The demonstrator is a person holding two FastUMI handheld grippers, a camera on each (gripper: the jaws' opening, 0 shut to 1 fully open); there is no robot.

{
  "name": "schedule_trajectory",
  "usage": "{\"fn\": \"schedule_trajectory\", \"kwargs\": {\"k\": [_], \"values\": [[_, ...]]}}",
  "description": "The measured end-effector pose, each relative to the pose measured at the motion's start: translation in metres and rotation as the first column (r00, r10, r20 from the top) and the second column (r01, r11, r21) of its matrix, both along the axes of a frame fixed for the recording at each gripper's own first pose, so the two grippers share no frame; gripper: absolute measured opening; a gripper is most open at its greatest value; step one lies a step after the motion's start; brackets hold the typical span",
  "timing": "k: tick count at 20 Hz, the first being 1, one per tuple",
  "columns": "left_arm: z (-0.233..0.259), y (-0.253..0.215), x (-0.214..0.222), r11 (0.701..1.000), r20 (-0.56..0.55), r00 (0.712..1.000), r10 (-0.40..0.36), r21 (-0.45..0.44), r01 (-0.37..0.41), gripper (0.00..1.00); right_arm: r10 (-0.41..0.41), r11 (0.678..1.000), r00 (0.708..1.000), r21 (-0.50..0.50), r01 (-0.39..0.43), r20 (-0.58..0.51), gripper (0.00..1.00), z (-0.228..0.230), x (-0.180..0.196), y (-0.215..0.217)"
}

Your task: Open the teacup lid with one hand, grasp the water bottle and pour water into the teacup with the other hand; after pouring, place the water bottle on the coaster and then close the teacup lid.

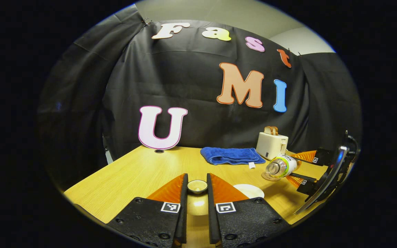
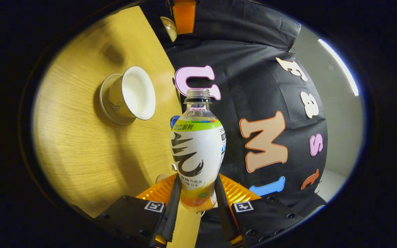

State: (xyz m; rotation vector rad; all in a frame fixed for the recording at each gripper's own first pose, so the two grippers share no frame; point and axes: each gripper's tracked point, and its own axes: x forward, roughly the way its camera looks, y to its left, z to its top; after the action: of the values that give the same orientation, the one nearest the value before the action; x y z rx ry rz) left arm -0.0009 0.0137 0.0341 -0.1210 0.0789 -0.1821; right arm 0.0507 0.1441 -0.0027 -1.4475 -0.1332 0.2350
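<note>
the water bottle (image 2: 198,151), uncapped and tipped on its side, sits pinched at its lower body between the two fingers of my right gripper (image 2: 195,198), its open mouth at the centre of the right gripper view and pointing toward the teacup (image 2: 129,95), which stands open on its saucer at upper left of that frame, on the wooden table (image 2: 81,155). in the left gripper view my left gripper (image 1: 197,193) holds the teacup lid (image 1: 197,186) clamped between its fingers, low in the centre of the frame, with the cup's pale rim just to its right.

the risk, as i judge it: the mouth is not yet over the cup, so any further tilt here would send water onto the table. the grip is low on a smooth, rounded bottle, and it could swing or slip as the weight shifts. the lid, held by a narrow pinch, could drop if i lose attention on that hand.

hard to make out: whether any water is in the bottle, and how much is in the cup. the coaster (image 1: 269,177) shows as a sliver under the bottle at right of the left gripper view. a blue towel (image 1: 231,155) and a toaster (image 1: 272,144) stand behind.
</note>
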Motion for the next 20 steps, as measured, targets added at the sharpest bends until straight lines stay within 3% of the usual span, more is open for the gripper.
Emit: {"fn": "schedule_trajectory", "kwargs": {"k": [8, 20], "values": [[-0.001, 0.002, 0.001, 1.0, -0.005, 1.0, -0.004, 0.003, 0.004, 0.23, 0.043, 0.983, 0.998, -0.18, -0.034, 0.044, 0.57, 0.004, 0.002, 0.007], [-0.002, -0.008, 0.001, 0.999, -0.016, 0.999, -0.036, -0.014, 0.036, 0.23, 0.125, 0.901, 0.989, -0.427, -0.081, 0.077, 0.57, 0.014, 0.004, 0.018]]}}
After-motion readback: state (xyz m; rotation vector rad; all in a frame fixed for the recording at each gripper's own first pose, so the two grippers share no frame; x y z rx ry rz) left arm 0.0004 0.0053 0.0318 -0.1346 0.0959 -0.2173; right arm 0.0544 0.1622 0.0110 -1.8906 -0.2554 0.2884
